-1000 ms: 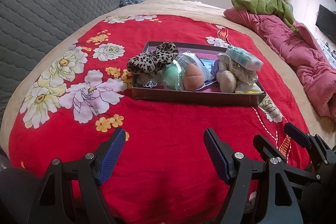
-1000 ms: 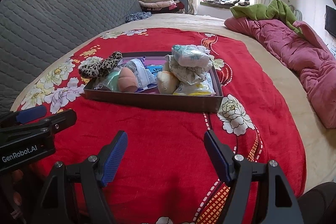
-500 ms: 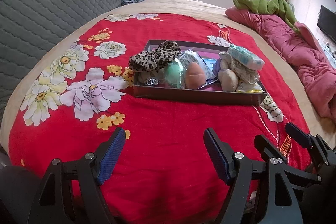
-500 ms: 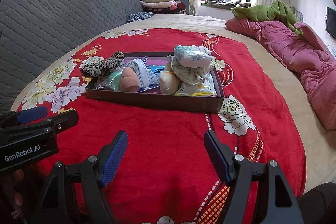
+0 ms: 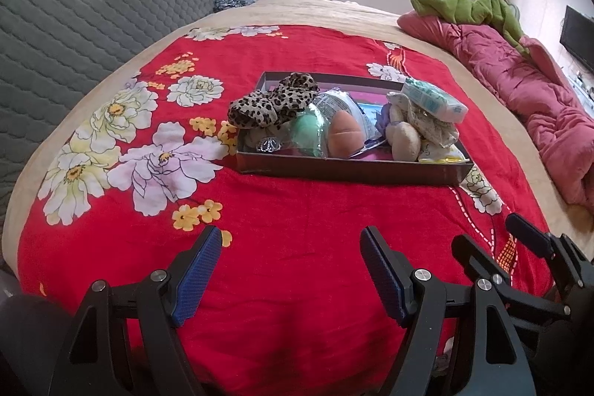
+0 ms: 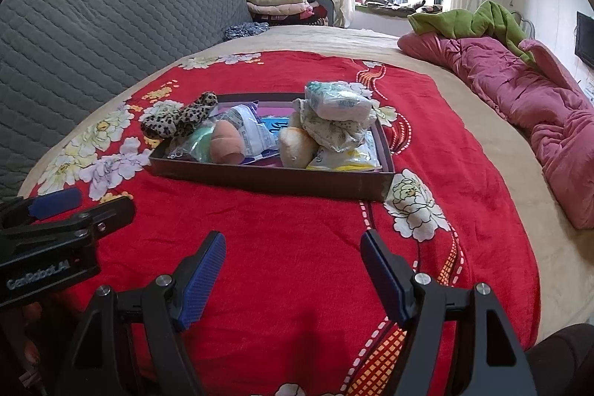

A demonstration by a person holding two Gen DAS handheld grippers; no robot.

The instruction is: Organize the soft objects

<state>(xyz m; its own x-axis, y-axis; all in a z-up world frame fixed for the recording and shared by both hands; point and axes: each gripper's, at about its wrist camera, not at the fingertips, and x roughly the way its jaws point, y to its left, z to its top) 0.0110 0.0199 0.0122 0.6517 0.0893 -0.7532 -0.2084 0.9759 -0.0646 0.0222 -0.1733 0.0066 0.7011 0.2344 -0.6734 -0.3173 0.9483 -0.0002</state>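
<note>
A dark shallow tray (image 5: 345, 170) (image 6: 267, 180) sits mid-bed on the red floral blanket (image 5: 282, 210). It holds a leopard-print bow (image 5: 274, 101) (image 6: 178, 117), a mint sponge (image 5: 308, 134), an orange egg-shaped sponge (image 5: 344, 133) (image 6: 226, 141), a beige plush (image 5: 404, 143) (image 6: 297, 147), a tissue pack (image 5: 434, 97) (image 6: 338, 101) and wrapped packets. My left gripper (image 5: 291, 260) (image 6: 78, 205) is open, well short of the tray. My right gripper (image 6: 293, 264) (image 5: 490, 240) is open too, empty, beside the left.
A grey quilted headboard (image 5: 92, 10) runs along the left. A rumpled pink quilt (image 5: 527, 80) with a green blanket (image 5: 471, 6) lies at the right. Folded bedding (image 6: 276, 2) is stacked at the back near the window.
The view in both cameras has tilted up slightly, so the tray sits a little lower in the frame. Both grippers stay open and nothing in the tray has moved.
</note>
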